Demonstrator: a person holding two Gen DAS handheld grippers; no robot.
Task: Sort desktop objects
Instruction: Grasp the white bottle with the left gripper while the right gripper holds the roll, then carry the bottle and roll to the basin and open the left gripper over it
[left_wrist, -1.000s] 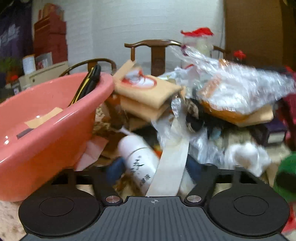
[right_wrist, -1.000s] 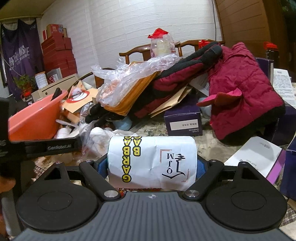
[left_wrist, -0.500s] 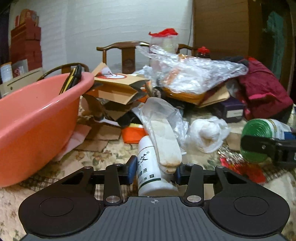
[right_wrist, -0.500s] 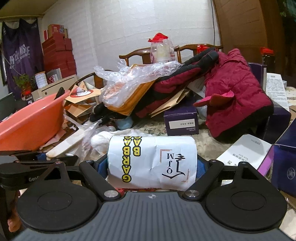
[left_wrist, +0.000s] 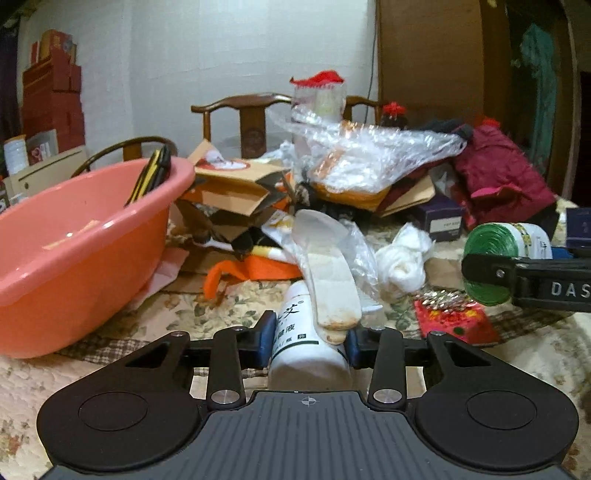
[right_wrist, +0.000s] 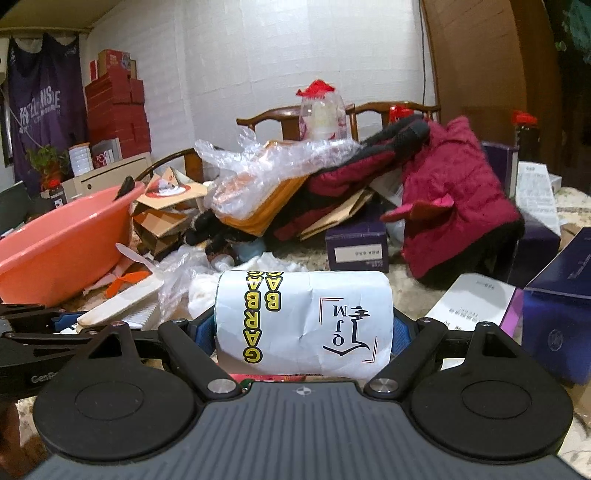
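Between the blue pads of the left tool (left_wrist: 308, 338) sits a white bottle (left_wrist: 304, 343), clenched at its lower body with the printed label facing up; a worn insole (left_wrist: 330, 280) lies across the bottle's top and may also be caught at the right pad, though I cannot tell. Grip is low on the bottle, probably so it clears the clutter when carried. Right tool (right_wrist: 303, 328) is clamped on a roll of garbage bags (right_wrist: 303, 321), held crosswise by its ends so the paper wrapper is not crushed; in the left view its green end (left_wrist: 487, 262) faces the camera, above a red packet (left_wrist: 452, 321). Pink basin (left_wrist: 74, 243) stands to the left on the worktop (left_wrist: 221, 317), a dark and yellow item leaning on its rim; judged the likely drop-off for sorted items. Unsorted pile behind: cardboard, plastic bag (left_wrist: 369, 155), maroon jacket (right_wrist: 458, 195), purple box (right_wrist: 356, 243).
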